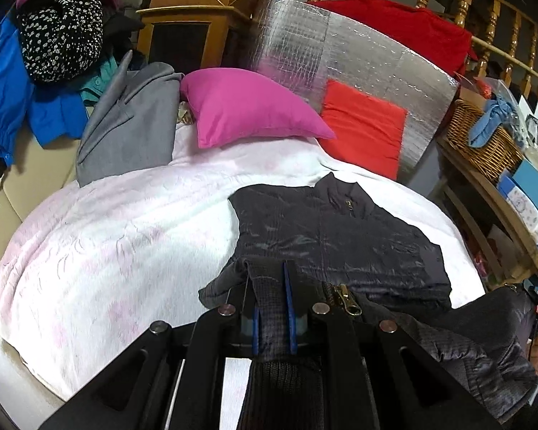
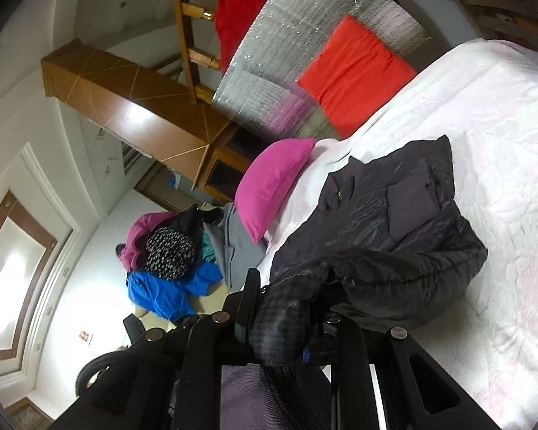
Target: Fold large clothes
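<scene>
White embossed bed cover (image 1: 125, 236): slack under the load, so I judge a hard pull would drag it along. Dark quilted zip-front jacket (image 1: 333, 236): lies front-up on the cover, collar toward the magenta pillow (image 1: 247, 107), lower part lifted toward me. My left claw (image 1: 272, 308) is clamped on a hem band; my right claw (image 2: 283, 326) is clamped on bunched quilted fabric. Risks, as I judge them: slick fabric slipping out, uneven lifting skewing the fold, the brass zipper pull (image 1: 348, 299) snagging.
</scene>
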A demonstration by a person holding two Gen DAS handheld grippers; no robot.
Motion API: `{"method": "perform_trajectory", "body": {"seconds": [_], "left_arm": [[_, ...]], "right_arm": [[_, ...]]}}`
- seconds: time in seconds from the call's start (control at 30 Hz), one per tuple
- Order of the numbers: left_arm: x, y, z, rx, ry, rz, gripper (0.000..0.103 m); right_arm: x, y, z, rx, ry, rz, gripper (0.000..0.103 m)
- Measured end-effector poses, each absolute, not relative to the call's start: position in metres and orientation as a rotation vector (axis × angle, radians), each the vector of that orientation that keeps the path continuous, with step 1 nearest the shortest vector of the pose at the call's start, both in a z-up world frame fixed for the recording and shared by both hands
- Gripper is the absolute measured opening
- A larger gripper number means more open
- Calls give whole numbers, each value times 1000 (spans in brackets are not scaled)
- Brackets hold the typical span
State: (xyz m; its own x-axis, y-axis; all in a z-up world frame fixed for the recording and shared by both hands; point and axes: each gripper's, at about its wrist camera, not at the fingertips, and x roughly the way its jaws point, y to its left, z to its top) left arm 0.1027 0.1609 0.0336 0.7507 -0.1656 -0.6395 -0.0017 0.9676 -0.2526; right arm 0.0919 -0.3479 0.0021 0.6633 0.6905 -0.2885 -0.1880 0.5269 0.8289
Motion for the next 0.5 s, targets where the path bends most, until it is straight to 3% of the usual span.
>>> {"method": "perform_trajectory", "body": {"seconds": [0.5], "left_arm": [[123,152,37,-227,723,-71,12]], "right_arm": [[114,-347,4,862,663,524,19]]}}
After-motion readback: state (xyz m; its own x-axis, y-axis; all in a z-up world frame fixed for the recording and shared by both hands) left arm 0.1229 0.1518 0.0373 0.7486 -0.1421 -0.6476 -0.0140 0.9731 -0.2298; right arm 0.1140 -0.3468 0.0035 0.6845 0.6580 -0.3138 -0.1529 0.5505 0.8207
